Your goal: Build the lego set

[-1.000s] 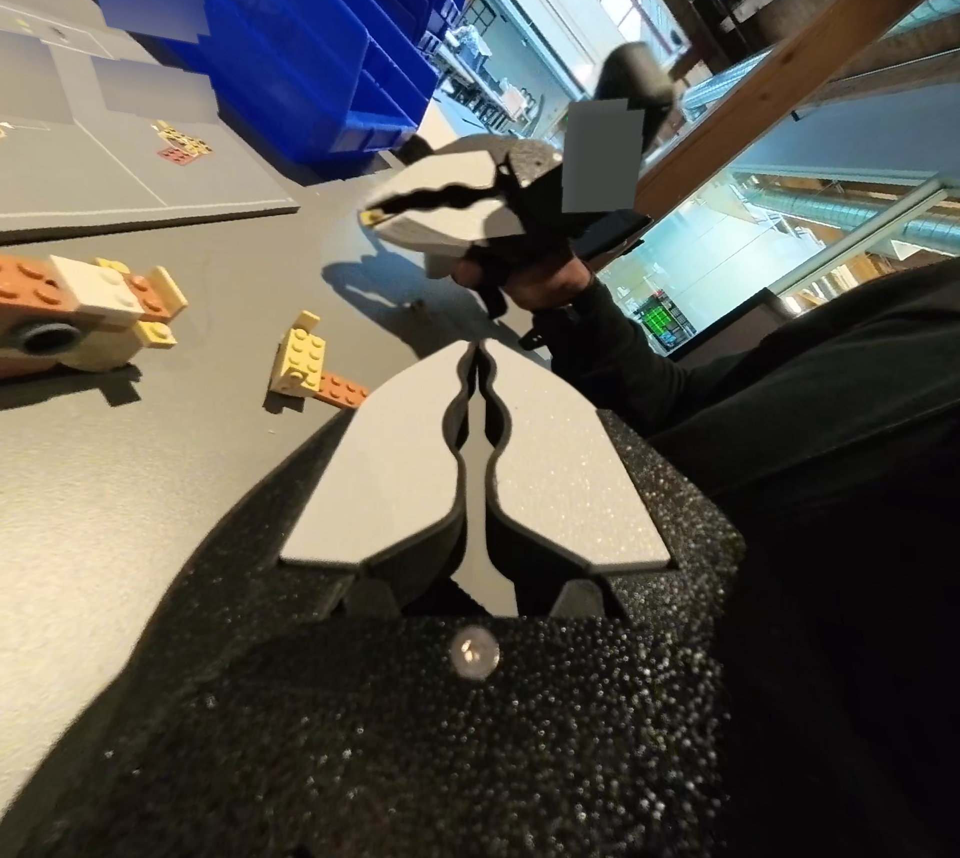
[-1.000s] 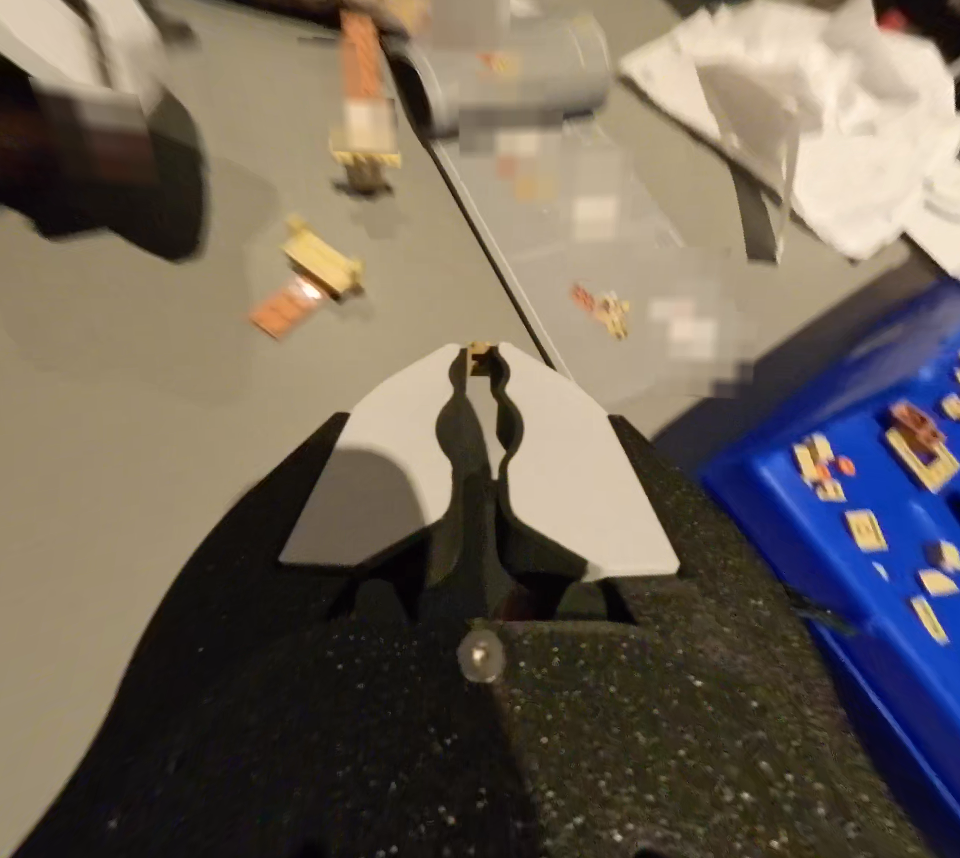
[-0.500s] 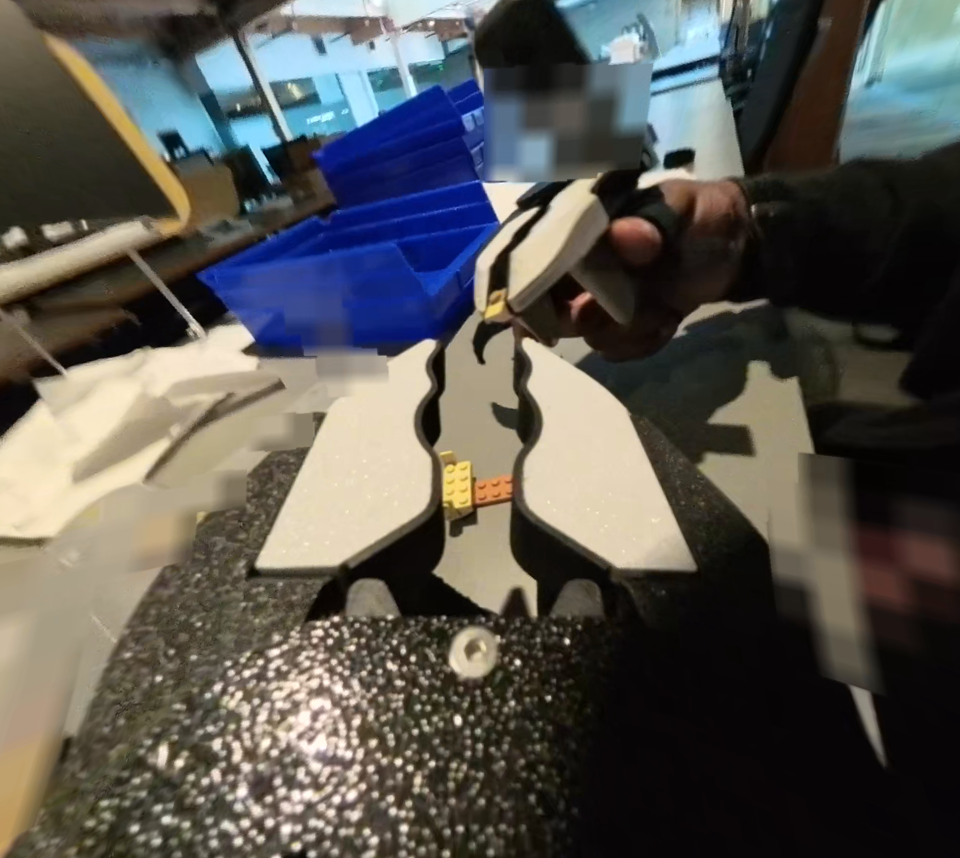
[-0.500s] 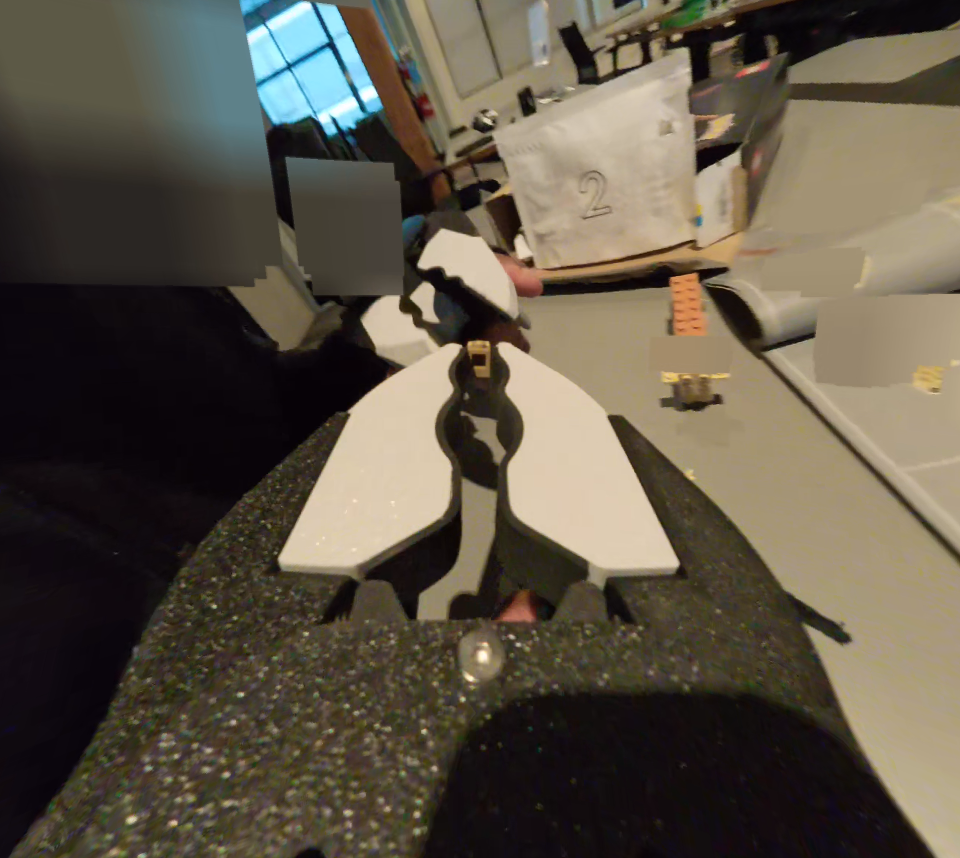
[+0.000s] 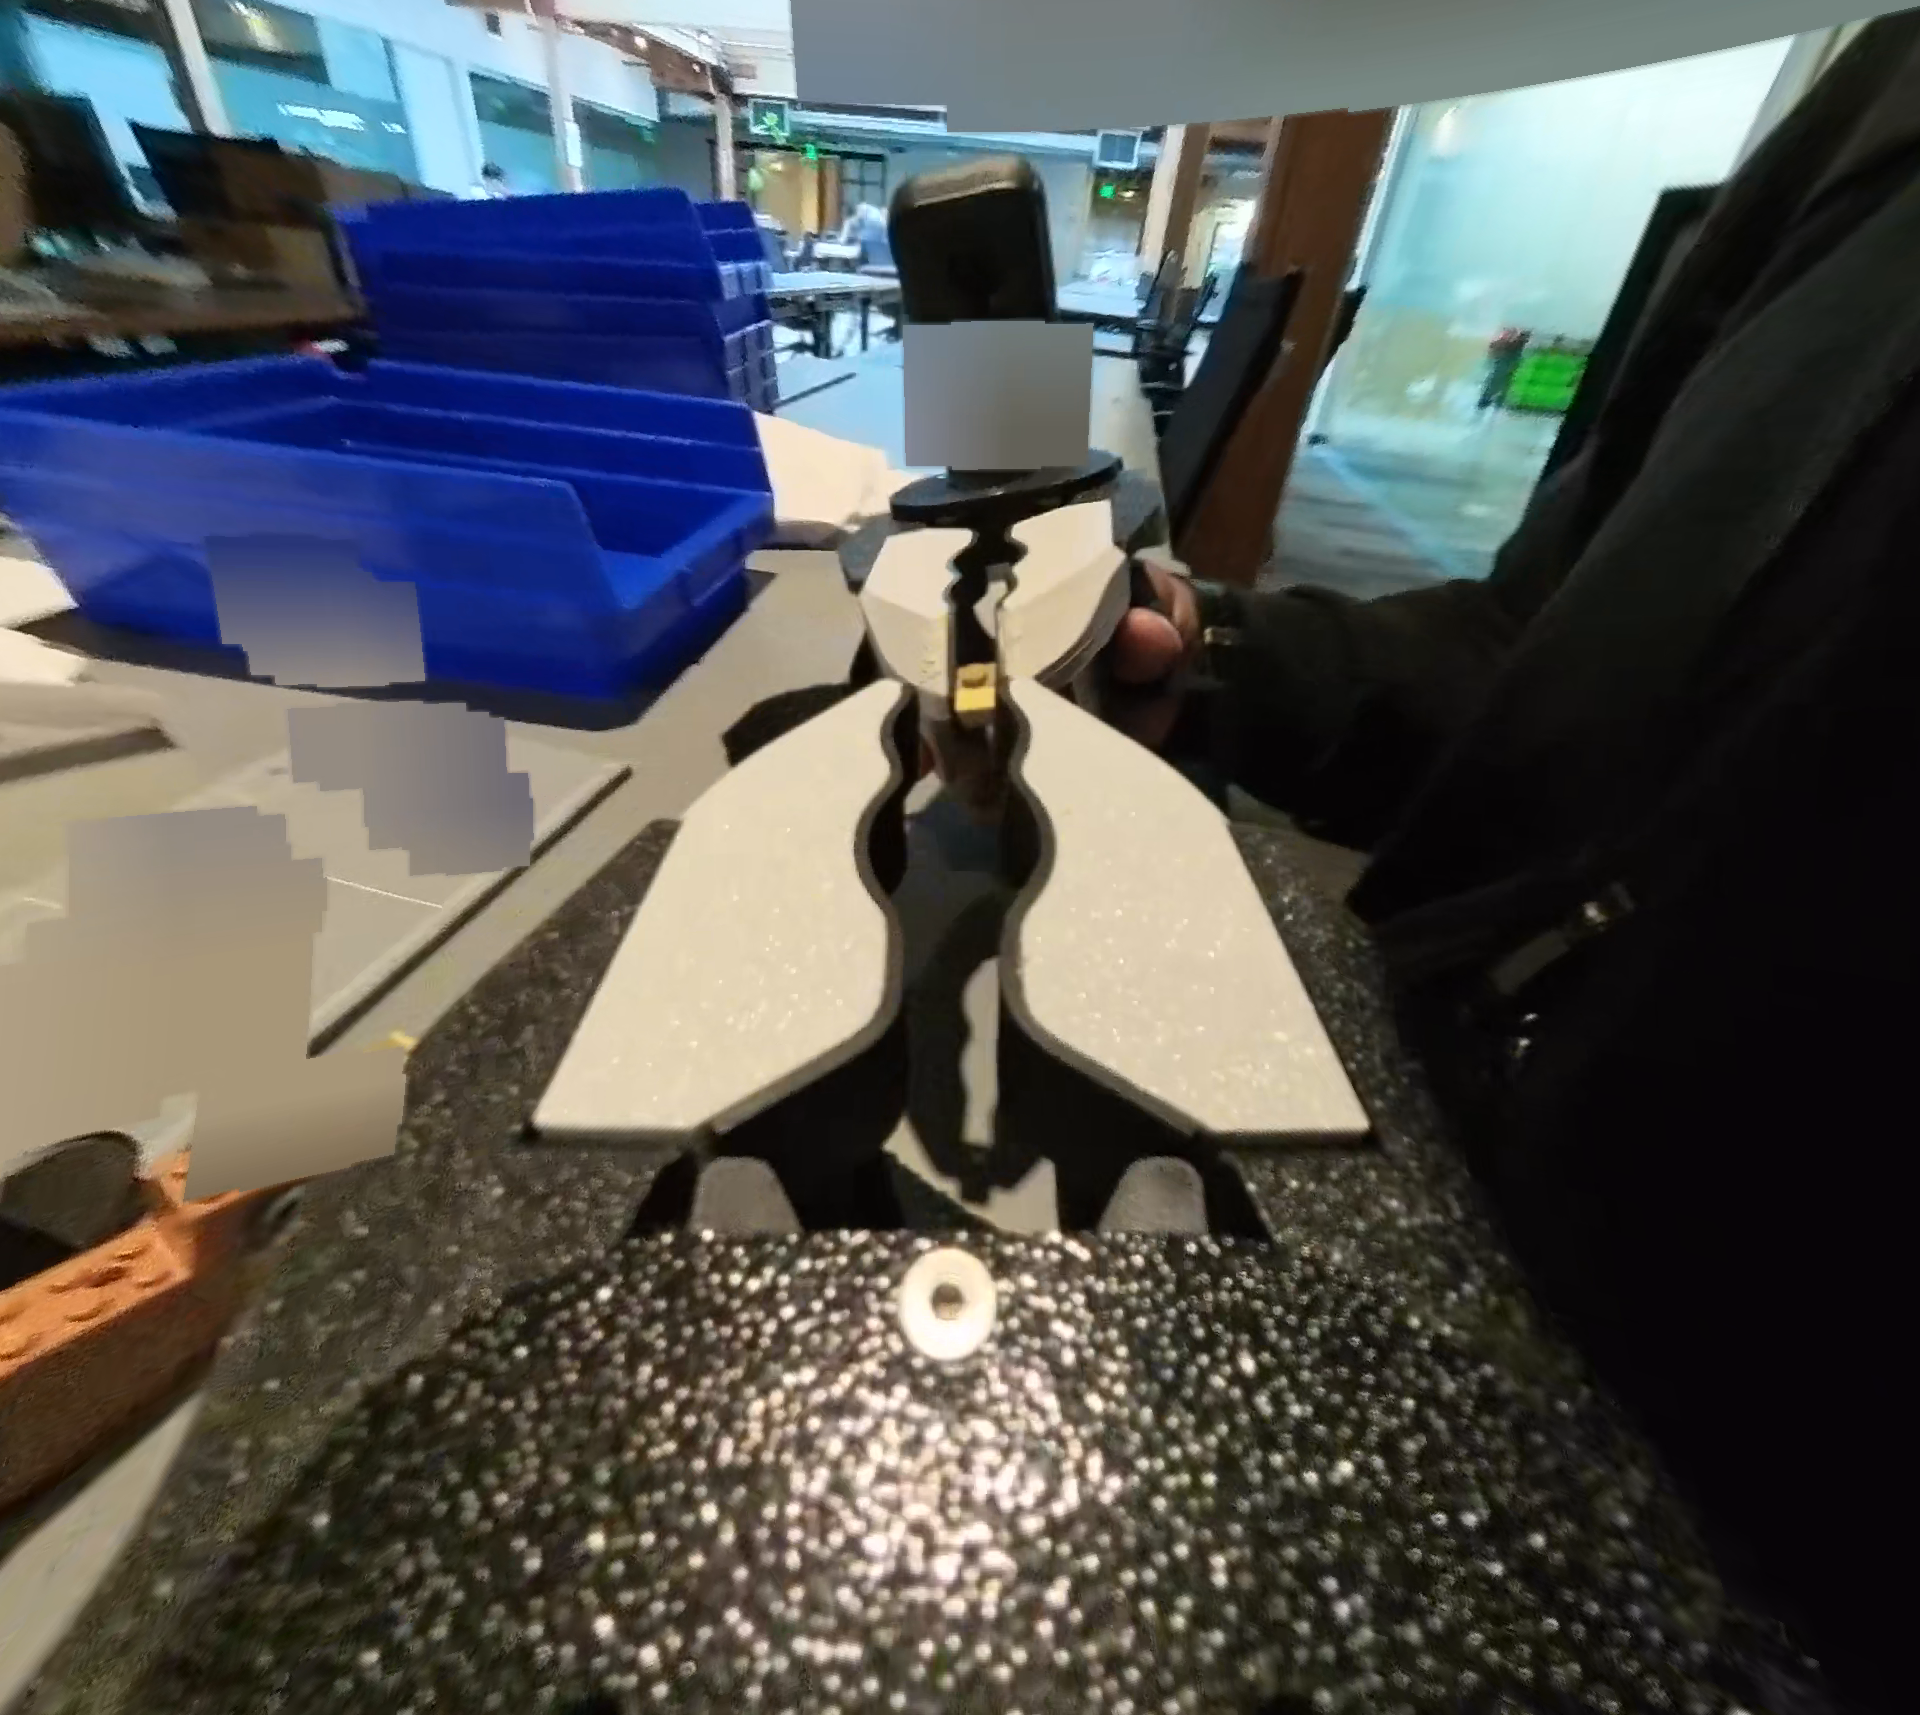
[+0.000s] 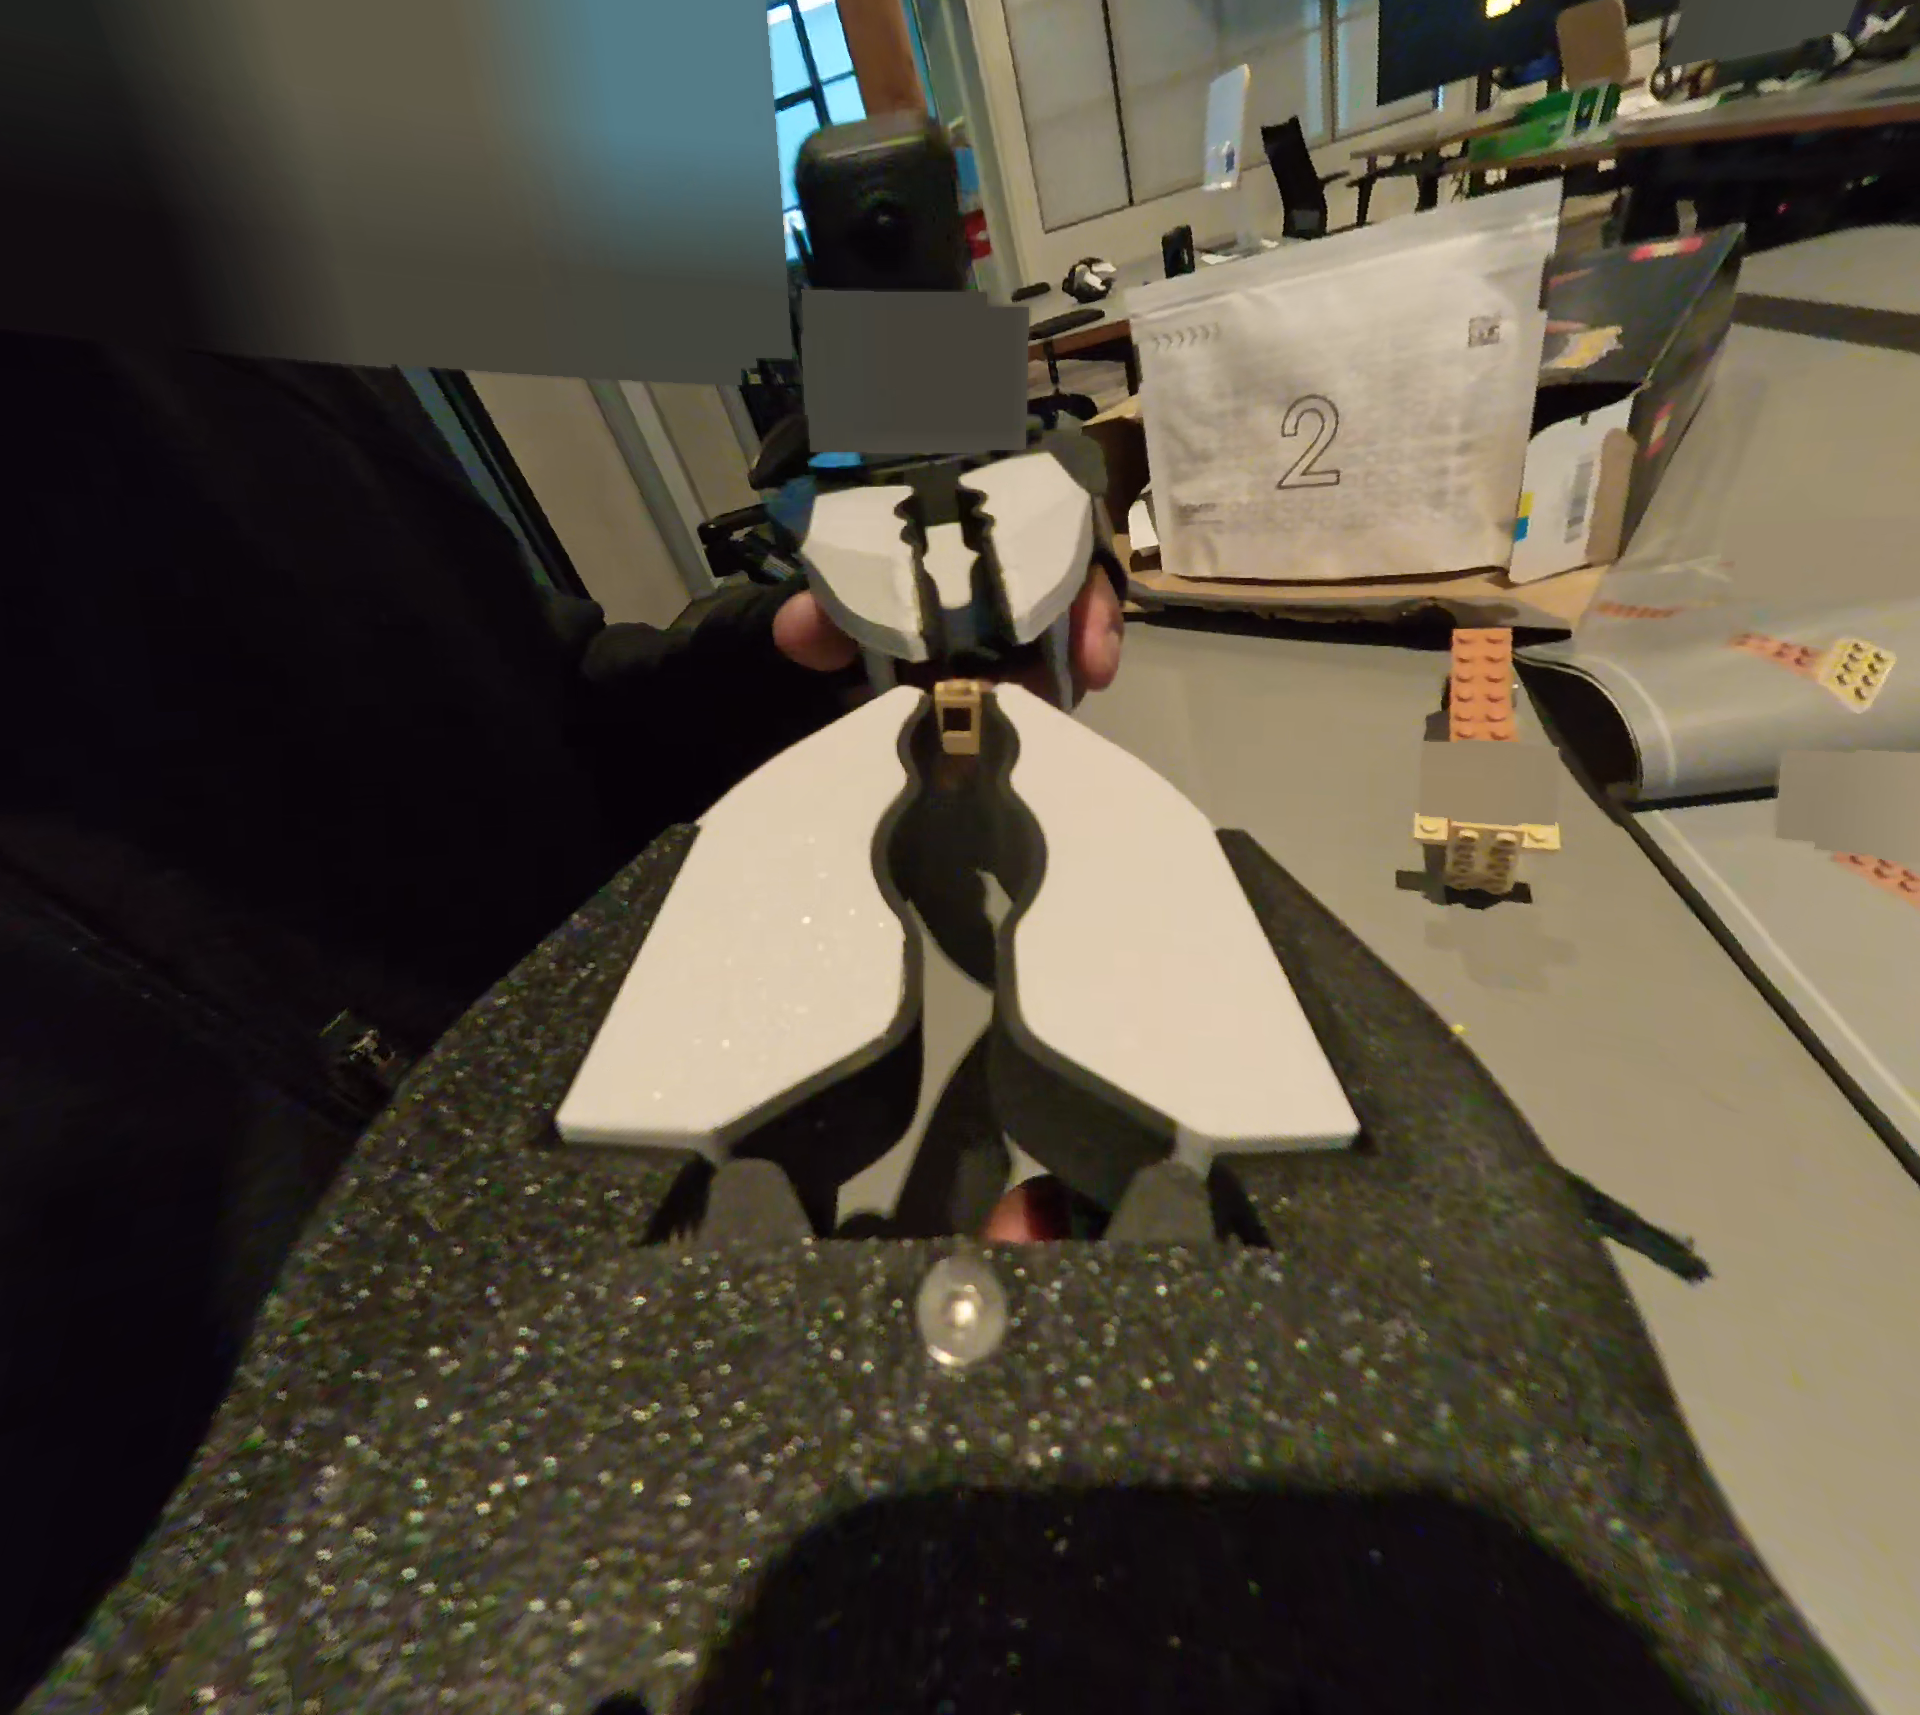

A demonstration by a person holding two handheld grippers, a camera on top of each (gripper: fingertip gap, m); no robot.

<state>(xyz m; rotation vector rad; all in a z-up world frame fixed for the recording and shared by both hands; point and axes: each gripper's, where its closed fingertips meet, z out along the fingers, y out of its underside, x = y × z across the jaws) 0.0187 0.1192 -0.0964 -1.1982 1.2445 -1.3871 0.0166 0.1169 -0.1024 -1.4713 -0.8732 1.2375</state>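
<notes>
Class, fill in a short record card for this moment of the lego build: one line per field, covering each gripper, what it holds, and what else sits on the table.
right gripper: jaws shut on a small tan brick
left gripper: jaws open, empty, facing the right gripper
gap between grippers: tips close, contact unclear
partly built model: orange and tan, standing on the grey table
blue bins: on the table
white bag: upright behind the model

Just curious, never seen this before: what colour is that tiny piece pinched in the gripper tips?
Tan. The small brick shows best in the right wrist view.
</notes>
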